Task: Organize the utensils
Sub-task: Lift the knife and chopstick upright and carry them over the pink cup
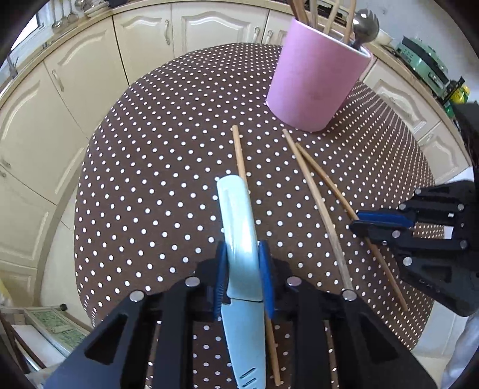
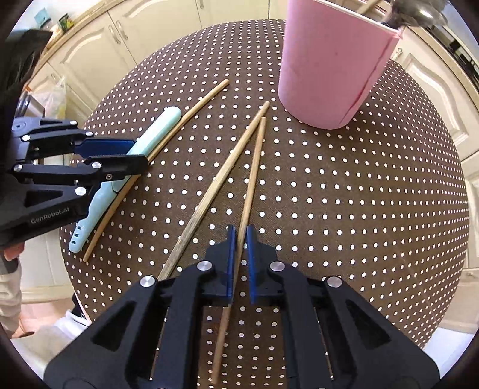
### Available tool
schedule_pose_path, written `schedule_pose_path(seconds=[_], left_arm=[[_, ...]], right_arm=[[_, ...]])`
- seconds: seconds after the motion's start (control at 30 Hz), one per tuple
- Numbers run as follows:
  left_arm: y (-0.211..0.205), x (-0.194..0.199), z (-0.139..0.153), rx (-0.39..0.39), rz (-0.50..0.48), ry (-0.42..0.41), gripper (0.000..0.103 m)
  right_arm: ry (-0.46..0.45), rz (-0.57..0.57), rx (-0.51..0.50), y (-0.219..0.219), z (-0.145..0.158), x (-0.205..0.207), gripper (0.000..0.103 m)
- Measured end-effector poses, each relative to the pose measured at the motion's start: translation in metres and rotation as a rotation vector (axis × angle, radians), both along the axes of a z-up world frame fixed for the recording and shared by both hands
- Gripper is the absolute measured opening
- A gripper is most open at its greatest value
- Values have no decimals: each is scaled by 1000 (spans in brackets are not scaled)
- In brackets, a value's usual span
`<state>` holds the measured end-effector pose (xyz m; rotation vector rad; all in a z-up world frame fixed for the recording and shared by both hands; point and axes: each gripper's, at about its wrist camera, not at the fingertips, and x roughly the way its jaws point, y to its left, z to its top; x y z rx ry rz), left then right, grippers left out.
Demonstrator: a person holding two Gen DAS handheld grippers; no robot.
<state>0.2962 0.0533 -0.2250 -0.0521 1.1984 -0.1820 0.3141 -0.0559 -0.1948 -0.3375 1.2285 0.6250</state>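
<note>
A pink utensil holder (image 1: 314, 80) (image 2: 332, 65) stands on the brown dotted table (image 1: 155, 167) (image 2: 359, 191) with wooden sticks and a metal spoon (image 1: 363, 27) in it. My left gripper (image 1: 243, 254) (image 2: 140, 152) is shut on a light blue sheathed knife (image 1: 239, 227) (image 2: 155, 128) lying on the table. One chopstick (image 1: 239, 155) (image 2: 191, 113) lies beside the knife. Two more chopsticks (image 1: 317, 194) (image 2: 215, 182) lie crossed in the middle. My right gripper (image 2: 239, 239) (image 1: 359, 223) has its jaws narrowly around one chopstick (image 2: 254, 173), with a small gap showing.
Cream kitchen cabinets (image 1: 74, 89) ring the table behind and at the sides. A green appliance (image 1: 425, 62) sits on the counter at the right. The table edge lies close below both grippers.
</note>
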Motion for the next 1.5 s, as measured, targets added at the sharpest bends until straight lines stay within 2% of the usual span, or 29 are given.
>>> schedule_pose_path(seconds=[0.13,0.33,0.53,0.8,0.97,1.2,1.3,1.5], left_arm=[[20,-9,6,-35,26,-29,20],[35,-20,34,-85,54,-118,20],[25,-36,77,-131,20,-250,19],[-4,-46,124,-183,-28,-401,19],[-23,-43,151,-205,-66,-494,18],[-41,-22,189,-226,-68,-647,18],[-52,-10,201,-200,-55,-705,18],[-57,15,214,-200,-12,-780,18]], right_arm=[[-25,-16,52,-12,10,-2,5],[-88,-27,144,-33,31,-12,5],[-169,-48,264,-59,58,-25,5],[-352,-113,447,-93,105,-30,5],[-453,-157,555,-117,132,-24,5],[-522,-197,638,-127,163,-5,5],[-556,-201,659,-131,179,0,5],[-621,-212,657,-122,205,16,5]])
